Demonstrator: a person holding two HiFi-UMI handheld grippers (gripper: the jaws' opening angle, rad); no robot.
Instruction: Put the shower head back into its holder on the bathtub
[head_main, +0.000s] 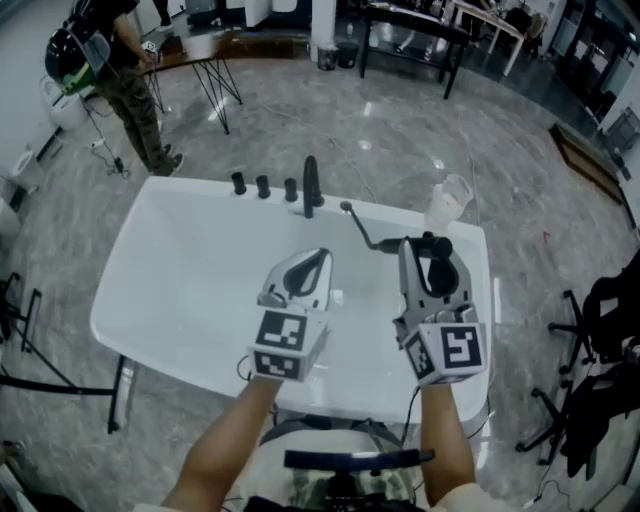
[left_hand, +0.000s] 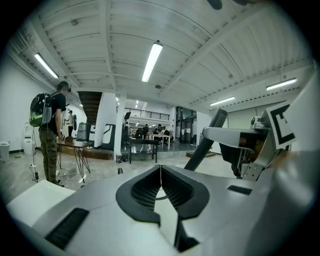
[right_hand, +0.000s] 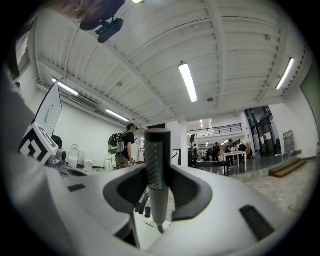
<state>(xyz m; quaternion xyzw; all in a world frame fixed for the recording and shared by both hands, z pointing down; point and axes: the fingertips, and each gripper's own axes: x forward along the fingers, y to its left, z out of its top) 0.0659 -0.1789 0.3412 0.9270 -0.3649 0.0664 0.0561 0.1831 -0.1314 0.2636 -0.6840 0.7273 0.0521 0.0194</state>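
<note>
Straight ahead of the left tool (head_main: 316, 258), the black faucet (head_main: 312, 185) and three knobs (head_main: 262, 186) lined the far rim of the bathtub (head_main: 150, 290). A thin hose (head_main: 360, 228) crossed just ahead and left of the right tool (head_main: 432, 248). Left of the left tool the tub lay open, a narrow gap separated the two tools, and a clear object (head_main: 447, 203) stood just ahead of the right tool.

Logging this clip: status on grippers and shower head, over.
Left gripper jaws together, empty. Right gripper clamped on shower head, over the bathtub. Not yet put back. Nothing seen in the way.
</note>
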